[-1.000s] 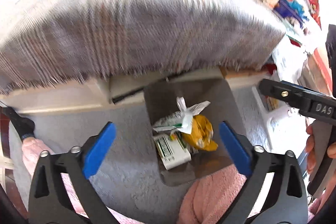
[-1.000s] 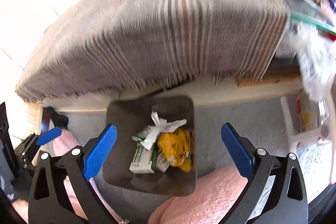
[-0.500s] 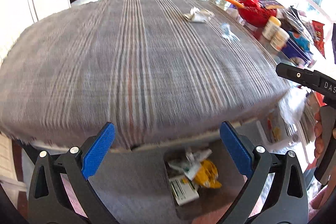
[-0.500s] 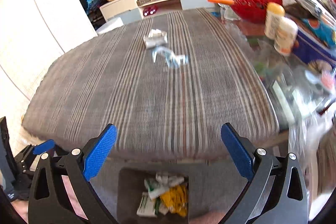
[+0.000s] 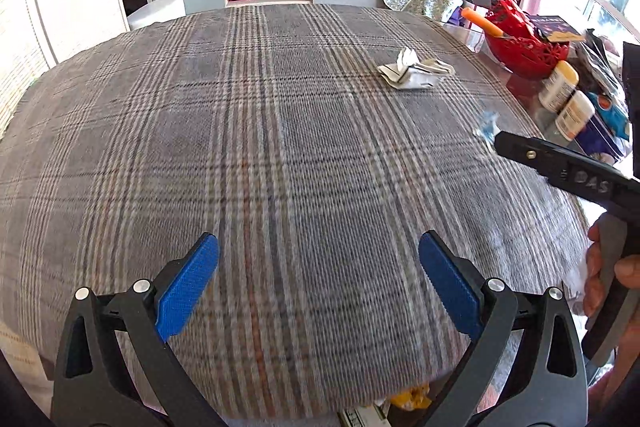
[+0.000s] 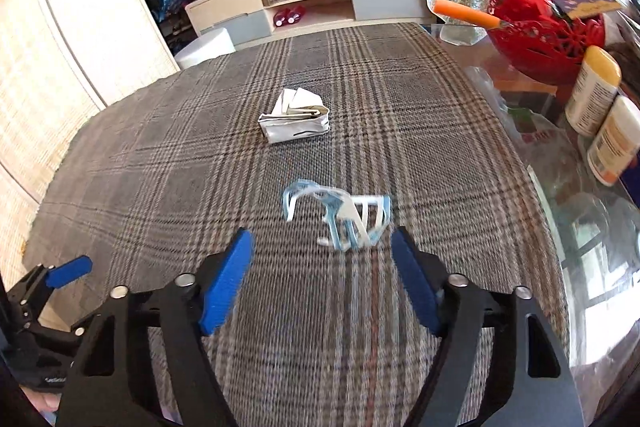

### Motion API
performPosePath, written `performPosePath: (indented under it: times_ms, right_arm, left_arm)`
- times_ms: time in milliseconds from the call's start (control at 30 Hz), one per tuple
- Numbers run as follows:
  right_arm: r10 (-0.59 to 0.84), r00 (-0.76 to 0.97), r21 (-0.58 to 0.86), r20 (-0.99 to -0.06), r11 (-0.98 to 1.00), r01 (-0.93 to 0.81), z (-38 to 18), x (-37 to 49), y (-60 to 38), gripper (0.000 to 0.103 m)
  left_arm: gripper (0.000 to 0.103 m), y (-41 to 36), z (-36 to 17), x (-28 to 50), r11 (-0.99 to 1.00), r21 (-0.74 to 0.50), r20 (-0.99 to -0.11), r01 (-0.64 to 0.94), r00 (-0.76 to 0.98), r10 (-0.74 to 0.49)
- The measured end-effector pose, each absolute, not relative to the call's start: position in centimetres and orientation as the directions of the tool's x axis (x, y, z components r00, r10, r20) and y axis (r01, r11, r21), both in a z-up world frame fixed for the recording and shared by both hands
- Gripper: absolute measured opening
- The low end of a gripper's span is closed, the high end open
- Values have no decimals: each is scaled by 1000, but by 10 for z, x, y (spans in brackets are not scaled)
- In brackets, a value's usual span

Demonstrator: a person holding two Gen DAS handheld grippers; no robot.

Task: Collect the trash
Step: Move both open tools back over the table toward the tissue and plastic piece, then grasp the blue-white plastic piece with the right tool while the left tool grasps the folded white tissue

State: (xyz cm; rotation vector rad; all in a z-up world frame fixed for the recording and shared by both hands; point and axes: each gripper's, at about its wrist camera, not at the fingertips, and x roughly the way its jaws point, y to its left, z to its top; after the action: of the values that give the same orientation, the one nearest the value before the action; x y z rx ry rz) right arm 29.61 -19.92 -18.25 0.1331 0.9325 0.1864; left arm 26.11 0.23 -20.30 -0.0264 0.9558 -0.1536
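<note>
A crumpled blue-and-white plastic piece (image 6: 340,217) lies on the plaid tablecloth (image 6: 240,187), just beyond my right gripper (image 6: 322,251). Its blue-padded jaws are closing with nothing between them. Farther back rests a flattened white carton (image 6: 296,123), also visible in the left wrist view as the carton (image 5: 414,73). My left gripper (image 5: 318,259) hovers open and empty over the near part of the cloth (image 5: 240,147). The right gripper's black body (image 5: 560,169) reaches in from the right, its tip by the blue scrap (image 5: 488,125). At the bottom edge the bin's trash (image 5: 408,397) peeks from under the table.
Along the table's right side stand a red basket (image 6: 552,35) with an orange handle, two white bottles (image 6: 604,115) and clear plastic on glass. A TV cabinet (image 6: 312,3) and a white stool (image 6: 206,47) lie behind the table. A hand (image 5: 608,267) grips the right tool.
Both grippers rose from over the floor bin to above the tabletop and moved forward. The bin has slid almost out of view. The right jaws have narrowed.
</note>
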Motion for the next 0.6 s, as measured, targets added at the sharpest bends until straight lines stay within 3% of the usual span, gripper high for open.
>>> performPosePath:
  times_ms: [167,300,367,600]
  right_arm:
    - [166,545,145,-822,986,-82,-200,323,-195,50]
    - [162,547,153,-822,986,-62,-204,329,-209,26]
    - [171,550,161,-817,985,-68,-204,328,-217,19]
    - [216,530,211,-820,975,-71,-205,319,-244,12]
  left_arm:
    - [95,-6,-204,289,988,-91,-813,126,563,-146]
    - [95,-22,-200,312,986,-83,-808,147,569,-153]
    - [95,-34,-197,324,984,-78,-807,161,570,-158]
    - [95,-73,-194,372,976,-99,-800,192,568,-193]
